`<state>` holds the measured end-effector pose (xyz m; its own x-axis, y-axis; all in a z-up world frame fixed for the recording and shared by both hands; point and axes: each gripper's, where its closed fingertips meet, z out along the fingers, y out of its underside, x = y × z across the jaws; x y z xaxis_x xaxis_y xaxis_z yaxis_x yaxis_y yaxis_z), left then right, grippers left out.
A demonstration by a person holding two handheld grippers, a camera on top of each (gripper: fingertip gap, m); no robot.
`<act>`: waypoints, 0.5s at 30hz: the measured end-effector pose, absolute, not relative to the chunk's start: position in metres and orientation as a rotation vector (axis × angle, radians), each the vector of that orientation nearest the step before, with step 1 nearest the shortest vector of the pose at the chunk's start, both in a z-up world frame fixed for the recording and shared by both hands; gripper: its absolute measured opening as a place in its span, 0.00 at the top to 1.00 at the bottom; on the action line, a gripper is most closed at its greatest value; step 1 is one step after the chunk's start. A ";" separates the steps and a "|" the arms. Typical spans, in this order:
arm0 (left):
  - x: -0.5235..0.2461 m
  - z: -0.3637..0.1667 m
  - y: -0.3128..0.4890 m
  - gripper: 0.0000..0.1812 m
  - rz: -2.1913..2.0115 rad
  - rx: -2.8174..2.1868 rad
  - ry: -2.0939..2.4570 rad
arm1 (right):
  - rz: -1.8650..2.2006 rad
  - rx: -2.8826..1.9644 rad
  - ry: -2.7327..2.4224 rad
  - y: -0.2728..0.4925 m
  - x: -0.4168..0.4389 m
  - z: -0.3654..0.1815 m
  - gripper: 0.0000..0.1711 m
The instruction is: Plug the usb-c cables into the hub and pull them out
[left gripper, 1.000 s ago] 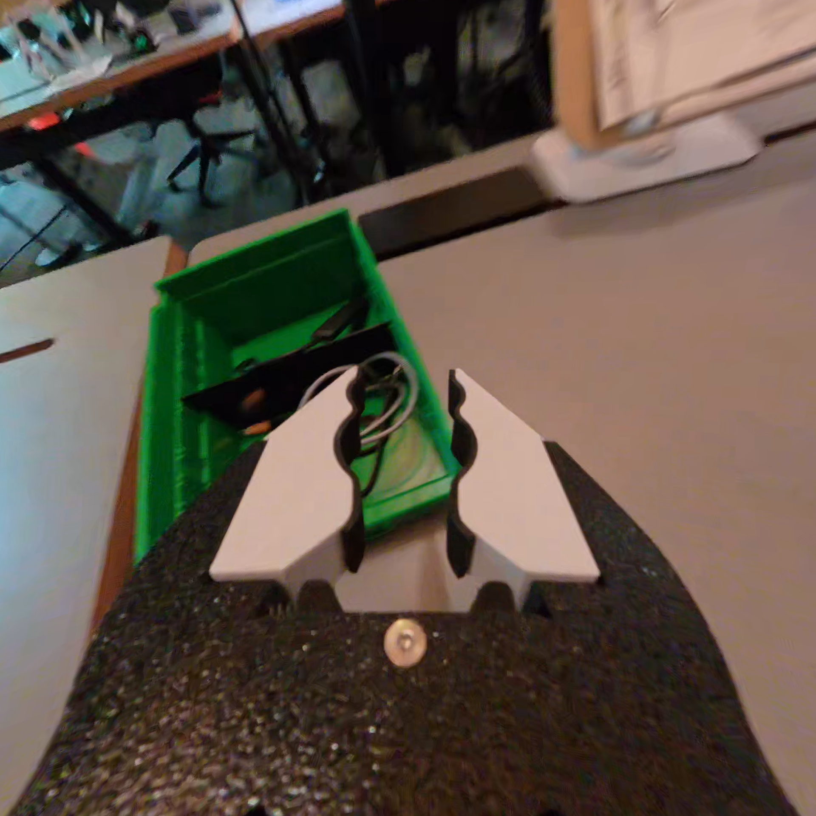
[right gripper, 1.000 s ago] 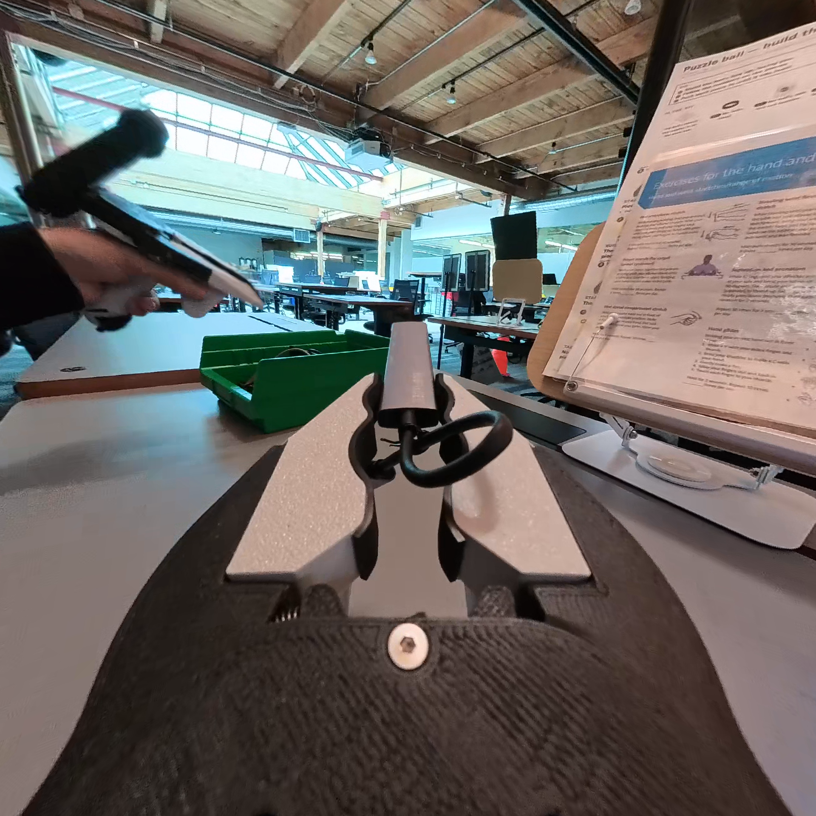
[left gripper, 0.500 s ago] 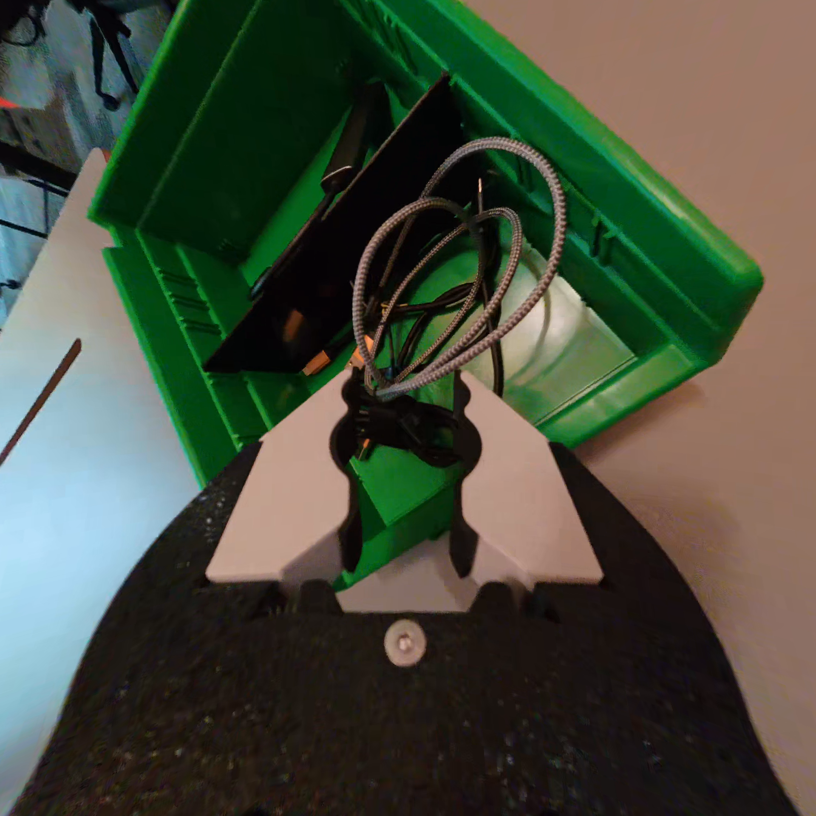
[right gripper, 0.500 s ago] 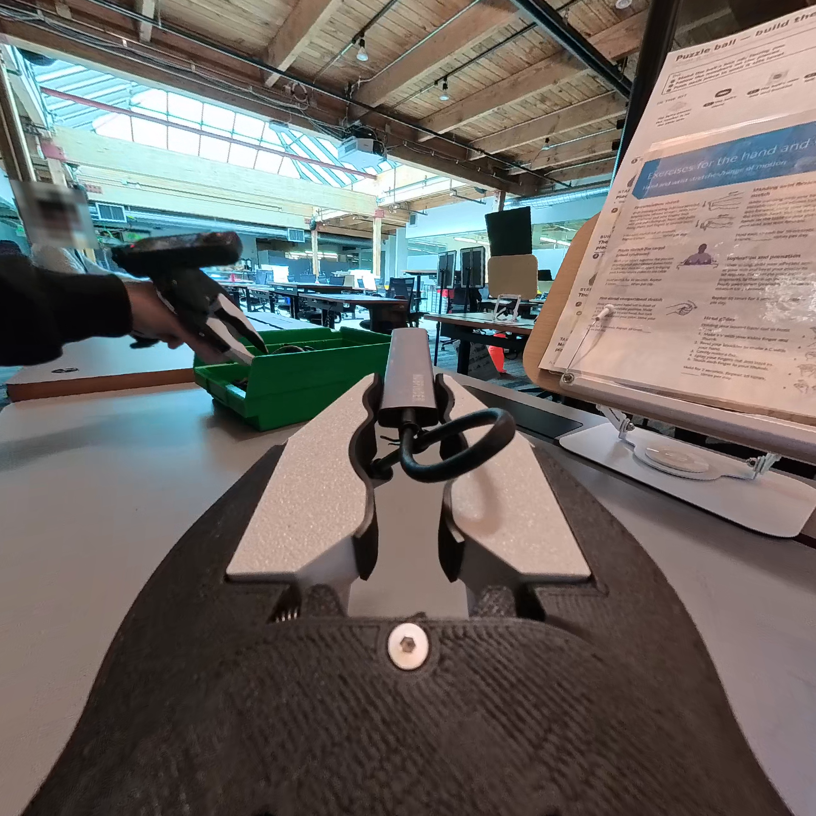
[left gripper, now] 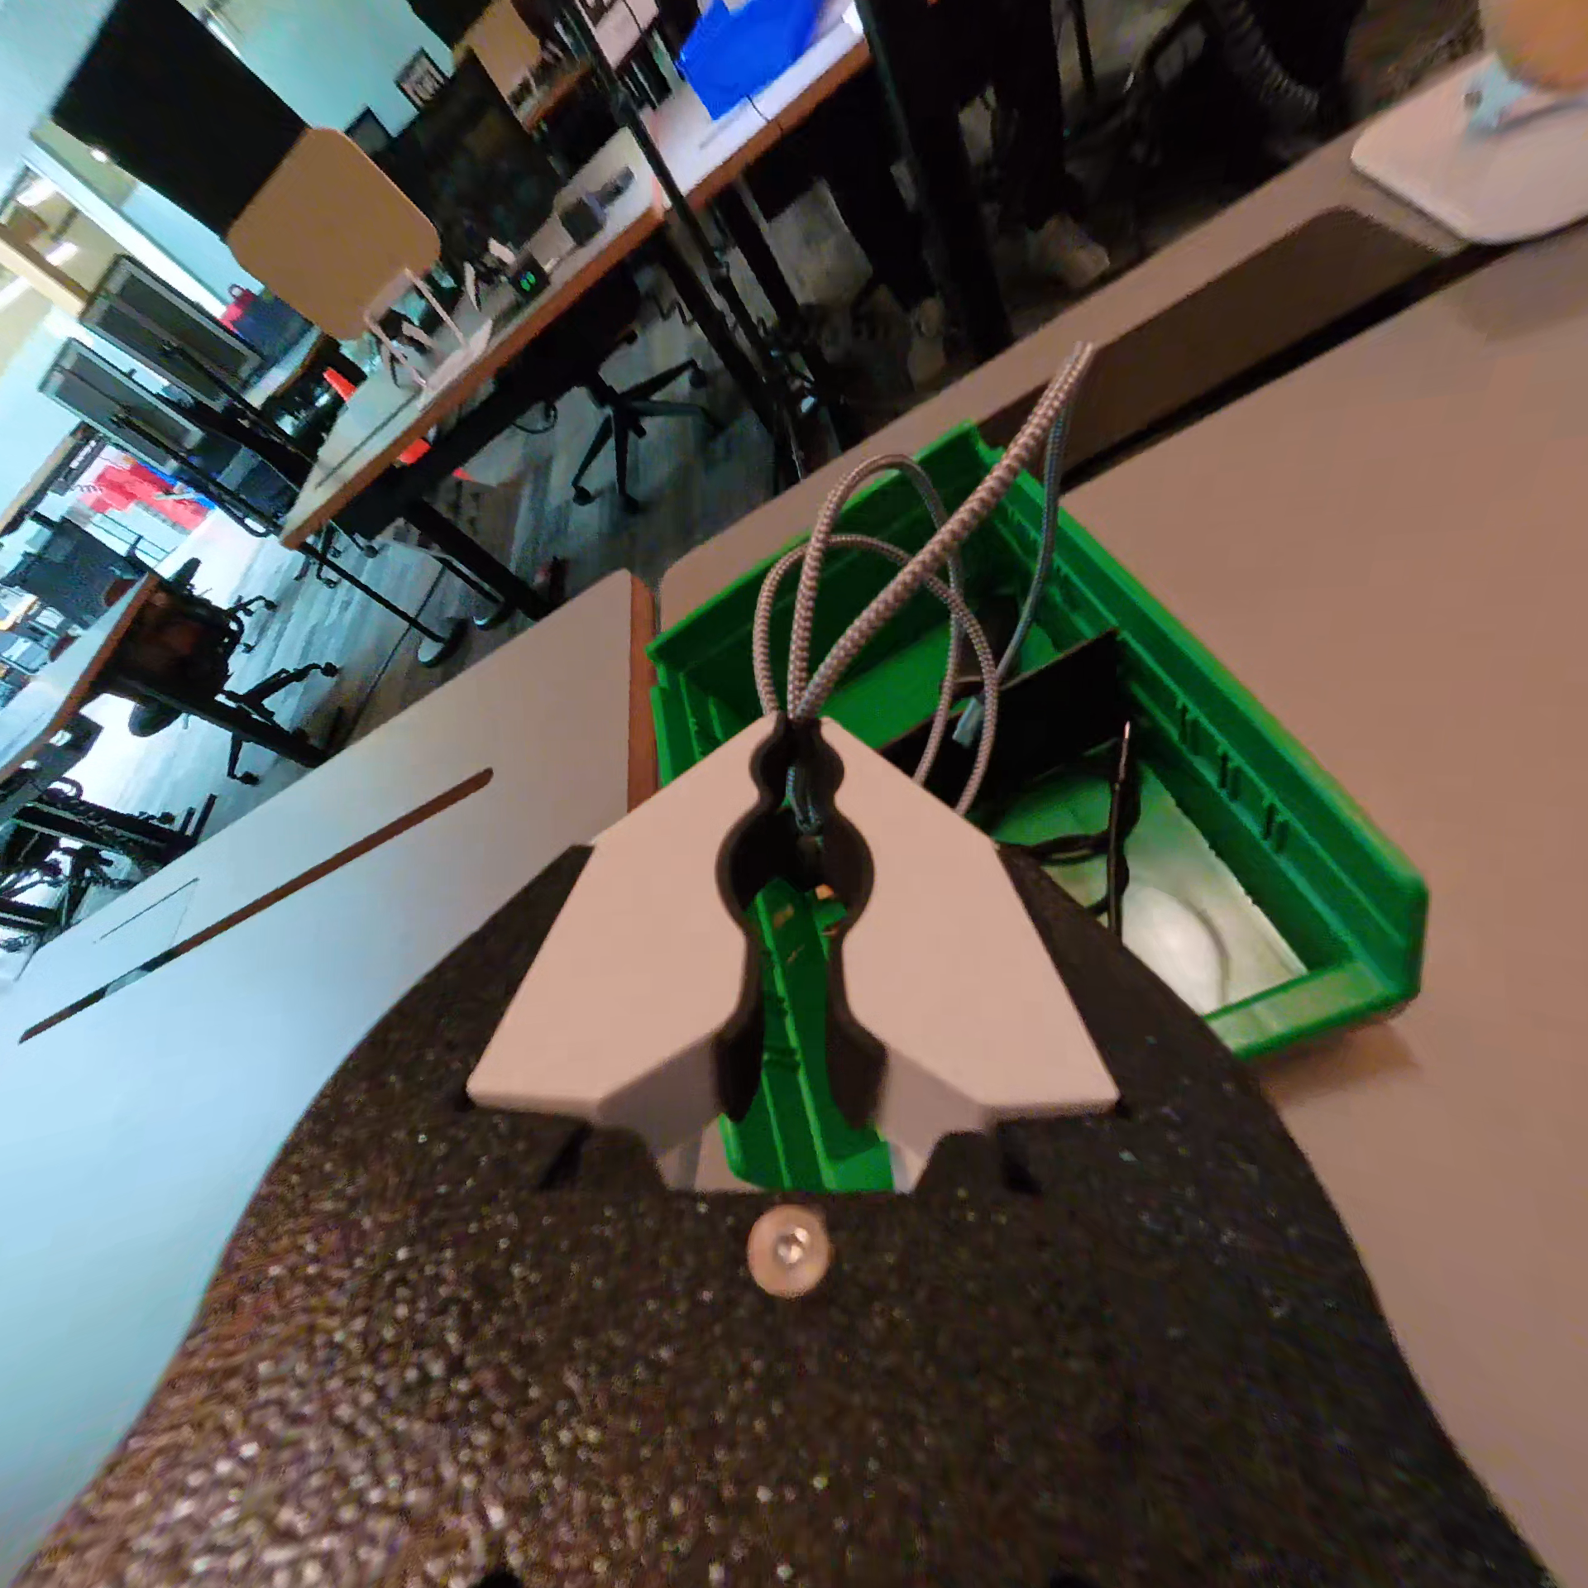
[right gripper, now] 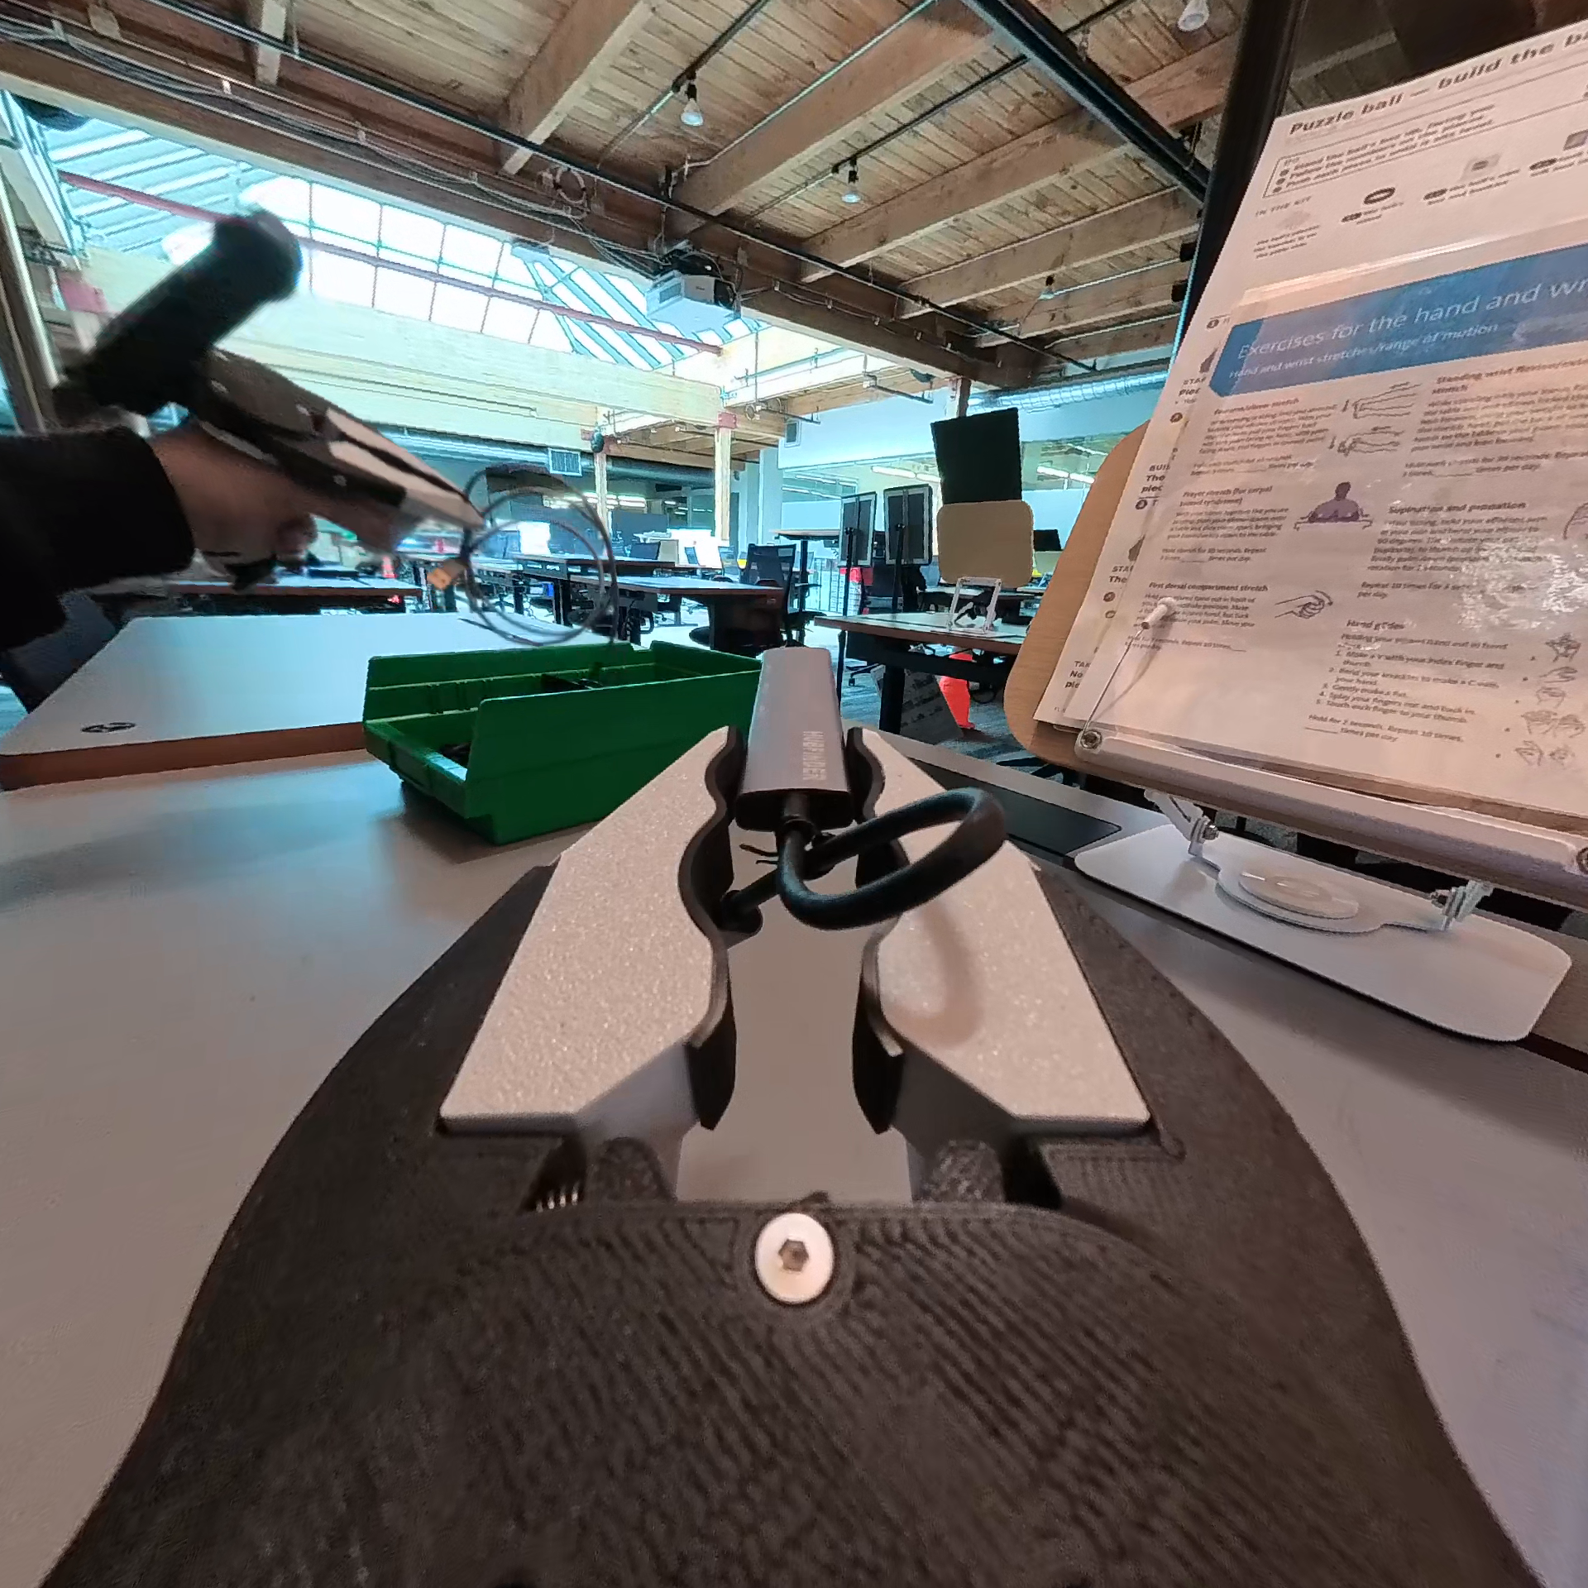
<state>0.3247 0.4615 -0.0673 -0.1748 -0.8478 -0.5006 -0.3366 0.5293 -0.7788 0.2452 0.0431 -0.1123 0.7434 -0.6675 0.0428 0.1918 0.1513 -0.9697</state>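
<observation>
My left gripper [left gripper: 799,730] is shut on a coiled grey braided usb-c cable [left gripper: 868,593] and holds it above the green bin [left gripper: 1237,773]. The cable's loops stick up past the fingertips. In the right wrist view the left gripper [right gripper: 468,516] shows at the left, held by a hand, with the cable [right gripper: 541,558] dangling over the bin [right gripper: 550,756]. My right gripper [right gripper: 790,748] is shut on a dark grey hub [right gripper: 795,730] that points forward above the table; the hub's own short black cable [right gripper: 894,859] loops back over the right finger.
The bin holds a black divider [left gripper: 1057,696] and more dark cables [left gripper: 1117,825]. A document stand [right gripper: 1340,550] with printed sheets on a white base [right gripper: 1340,937] stands at the right. A second table [right gripper: 215,679] adjoins at the left.
The left gripper went down into the bin, shut on the braided cable and lifted it out above the bin. The right gripper with the hub stayed almost still.
</observation>
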 end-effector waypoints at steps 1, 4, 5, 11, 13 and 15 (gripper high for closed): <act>0.322 -0.056 0.456 0.99 -0.668 -0.986 1.726 | -0.648 -1.278 0.451 0.043 0.245 -0.112 0.87; 0.311 -0.026 0.424 0.99 -0.822 -0.907 1.688 | -0.651 -1.264 0.464 0.039 0.247 -0.111 0.87; 0.305 -0.019 0.407 0.99 -0.884 -0.861 1.692 | -0.650 -1.260 0.474 0.037 0.248 -0.111 0.87; 0.248 -0.044 0.274 0.99 -1.261 -0.680 1.906 | -0.657 -1.202 0.527 0.022 0.254 -0.105 0.87; 0.229 -0.077 0.234 0.99 -1.502 -0.795 2.011 | -0.655 -1.188 0.537 0.018 0.255 -0.104 0.87; 0.210 -0.112 0.204 0.99 -1.724 -0.937 2.105 | -0.659 -1.184 0.542 0.016 0.255 -0.104 0.87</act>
